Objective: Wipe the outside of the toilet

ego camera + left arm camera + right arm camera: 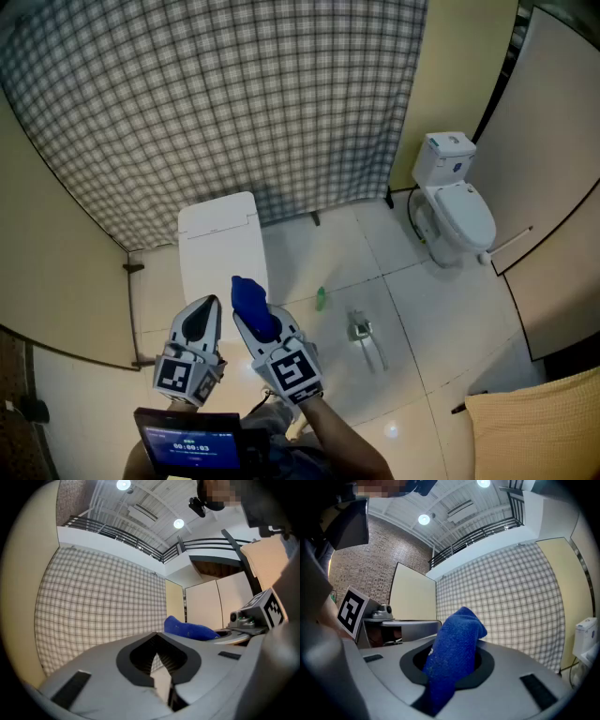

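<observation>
Holds the two grippers low at the near edge of the head view, side by side and apart, both aimed at the far wall. Grips a blue cloth [249, 294] in the jaws of the right gripper [257, 315], closed on its lower part, with the free end standing up past the tips and folding over. Keeps the jaws of the left gripper [203, 309] pressed together with nothing between them, just left of the cloth. Leaves the toilet [458, 212] well apart from both grippers: far right on the pale tiled floor [412, 319], white, lid down, tank against the yellow wall, beside a partition panel [553, 141]. Faces a white rectangular unit [219, 246] just beyond the gripper tips, standing in front of a grey checked curtain [216, 94] that spans the far side. Shows, on the floor between the grippers and the toilet, a small green object [320, 298] and, near it to the right, a metal fitting [362, 331]. Shows a lit screen [188, 448] at the near edge below the left gripper and a tan cushion [534, 431] at the near right corner.
</observation>
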